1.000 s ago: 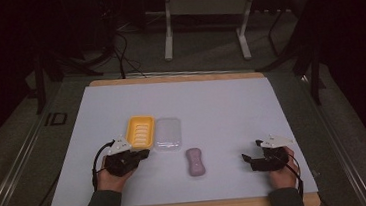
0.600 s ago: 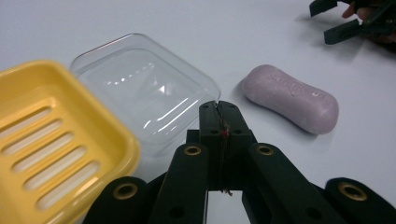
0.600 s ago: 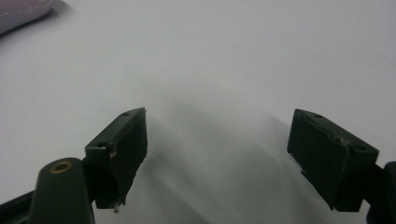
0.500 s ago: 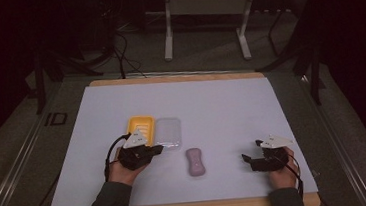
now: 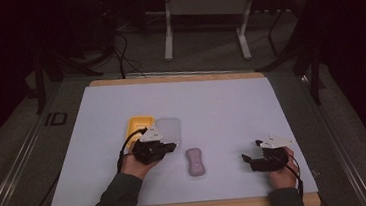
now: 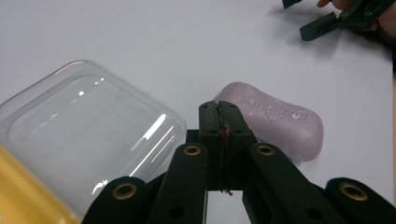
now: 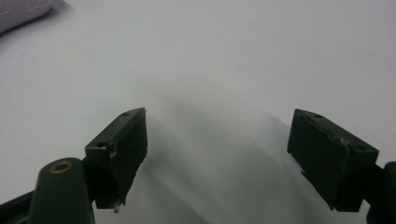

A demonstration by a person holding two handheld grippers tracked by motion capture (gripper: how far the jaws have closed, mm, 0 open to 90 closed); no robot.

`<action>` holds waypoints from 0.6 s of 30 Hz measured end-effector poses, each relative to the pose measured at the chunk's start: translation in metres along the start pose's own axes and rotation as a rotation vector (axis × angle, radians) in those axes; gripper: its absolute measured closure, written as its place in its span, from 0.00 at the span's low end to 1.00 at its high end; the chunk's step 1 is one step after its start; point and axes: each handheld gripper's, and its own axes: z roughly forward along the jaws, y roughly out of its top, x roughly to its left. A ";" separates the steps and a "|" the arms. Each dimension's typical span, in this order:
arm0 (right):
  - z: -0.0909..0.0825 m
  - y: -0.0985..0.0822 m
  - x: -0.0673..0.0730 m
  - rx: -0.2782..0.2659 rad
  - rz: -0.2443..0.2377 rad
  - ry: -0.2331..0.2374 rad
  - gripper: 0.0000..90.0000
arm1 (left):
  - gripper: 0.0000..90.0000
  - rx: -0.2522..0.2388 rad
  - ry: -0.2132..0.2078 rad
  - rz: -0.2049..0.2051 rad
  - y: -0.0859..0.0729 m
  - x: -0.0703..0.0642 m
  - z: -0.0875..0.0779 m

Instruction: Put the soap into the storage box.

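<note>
The pale pink waisted soap bar (image 6: 275,120) looks hard and slick, best pinched across its narrow waist; left gripper (image 6: 219,108) is closed empty, right gripper (image 7: 217,149) gapes.

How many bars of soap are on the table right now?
1. The pink soap bar lies flat on the white table, between the two hands, right of the clear lid and yellow soap dish. Nothing seems to hide another.
</note>
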 end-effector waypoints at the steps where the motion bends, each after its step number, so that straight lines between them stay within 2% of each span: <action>1: 0.000 0.000 0.000 0.000 0.000 0.000 0.22 | 1.00 -0.001 -0.005 0.002 0.002 0.000 0.002; 7: 0.000 0.000 0.000 0.002 0.000 0.000 0.22 | 1.00 0.001 -0.019 0.021 0.009 -0.003 0.009; 9: 0.000 0.000 0.000 0.002 -0.001 0.000 0.22 | 0.99 0.016 -0.034 0.056 0.018 -0.007 0.018; 18: 0.000 0.000 0.000 0.002 -0.001 0.001 0.22 | 0.99 0.030 -0.064 0.103 0.032 -0.015 0.037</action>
